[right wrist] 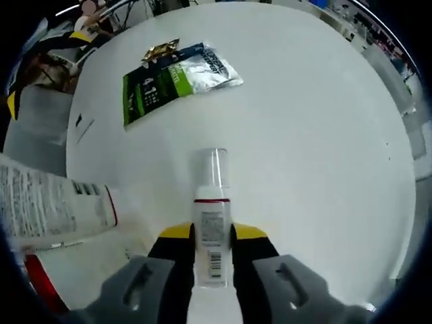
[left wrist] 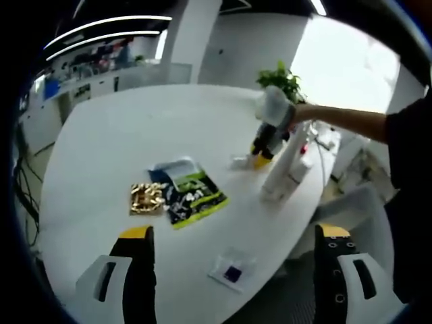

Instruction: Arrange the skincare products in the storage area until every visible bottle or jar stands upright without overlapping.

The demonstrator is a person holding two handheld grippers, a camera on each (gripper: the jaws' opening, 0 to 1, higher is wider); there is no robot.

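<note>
Bottle [right wrist: 211,229]: a slim white bottle with a clear cap, a red band under the cap and a printed label; it lies along the line of the right tongs with the cap pointing away from the camera, on or just over the white worktop [right wrist: 304,121].
Right tongs [right wrist: 212,234]: the black, yellow-tipped jaws are pressed against both sides of the bottle, gripping it at the label. In the left gripper view the same tongs [left wrist: 262,156] are seen far off, tips down at the worktop, held by a hand in a white glove [left wrist: 273,108].
Left tongs [left wrist: 234,233]: jaws spread wide with nothing between them, held above the near edge of the worktop [left wrist: 101,148].
Tubes: in the right gripper view a large white tube [right wrist: 50,206] with small grey print and a red line lies at the left, near the tongs; below it is another white item [right wrist: 61,270] with a red stripe. In the left gripper view white containers [left wrist: 287,169] stand just beside the right tongs, near the far edge.
Pouch [left wrist: 192,192]: a flat green, black and silver packet lying in the middle of the worktop; it is well apart from the bottle in the right gripper view [right wrist: 169,77].
Gold packet [left wrist: 146,198]: touching the pouch on its side.
Small sachet [left wrist: 233,270]: clear, with a dark purple square, near the worktop edge between the left jaws.
Plant [left wrist: 280,81]: green leaves beyond the gloved hand.
</note>
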